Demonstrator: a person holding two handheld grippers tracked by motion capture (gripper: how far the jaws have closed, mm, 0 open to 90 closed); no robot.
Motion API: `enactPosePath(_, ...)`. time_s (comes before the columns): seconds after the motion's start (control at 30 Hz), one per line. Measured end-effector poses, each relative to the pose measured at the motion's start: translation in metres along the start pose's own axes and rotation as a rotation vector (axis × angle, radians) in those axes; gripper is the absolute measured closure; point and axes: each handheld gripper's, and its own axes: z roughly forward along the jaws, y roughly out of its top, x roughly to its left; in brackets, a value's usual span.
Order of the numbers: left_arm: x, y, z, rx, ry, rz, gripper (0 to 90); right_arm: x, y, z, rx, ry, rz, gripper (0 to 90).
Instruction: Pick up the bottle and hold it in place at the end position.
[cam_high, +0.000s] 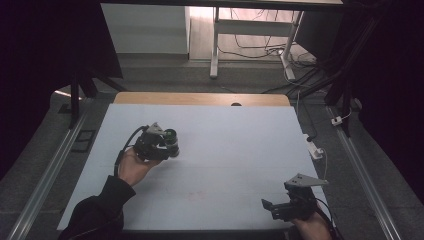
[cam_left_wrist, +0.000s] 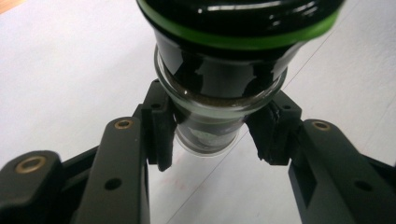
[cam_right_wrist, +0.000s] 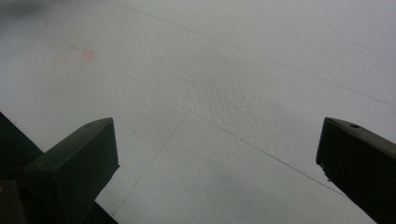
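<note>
While my left tool (cam_left_wrist: 212, 135) is clamped on a glass jar (cam_left_wrist: 219, 88), dark with a green band, above the table (cam_high: 225, 145) left of centre, my right tool (cam_right_wrist: 217, 154) sits wide apart, holding nothing. Left gripper view reveals the jar's clear rim; high view doesn't.

— Where is your high view looking from?

— Above your near side, facing forward and down over the whole white desk (cam_high: 210, 165), with floor beyond its far edge.

— And the left gripper view?

— It rides your left gripper (cam_high: 172, 145), very close on the jar (cam_left_wrist: 219, 79) between its fingers (cam_left_wrist: 161, 130).

— The right one?

— It looks along the right gripper (cam_right_wrist: 217, 158) at the desk, close up. All three share that white surface.
</note>
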Motion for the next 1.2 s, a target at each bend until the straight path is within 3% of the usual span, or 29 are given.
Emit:
enactPosePath(0.3, -0.014, 0.025, 0.023, -0.005, -0.01, 0.016, 53.5, 0.0, 0.001, 0.001, 0.0, 0.003, -0.01, 0.0)
enactPosePath(0.67, -0.023, 0.041, 0.054, -0.005, -0.022, 0.026, 53.5, 0.001, 0.001, 0.001, 0.003, 0.004, -0.023, 0.0)
enactPosePath(0.83, -0.022, 0.044, 0.064, -0.017, -0.019, 0.02, 53.5, 0.001, 0.001, 0.0, 0.002, 0.001, -0.019, 0.0)
enactPosePath(1.2, -0.024, 0.043, 0.087, 0.016, -0.016, 0.032, 53.5, 0.001, -0.001, -0.001, 0.0, 0.0, -0.018, 0.0)
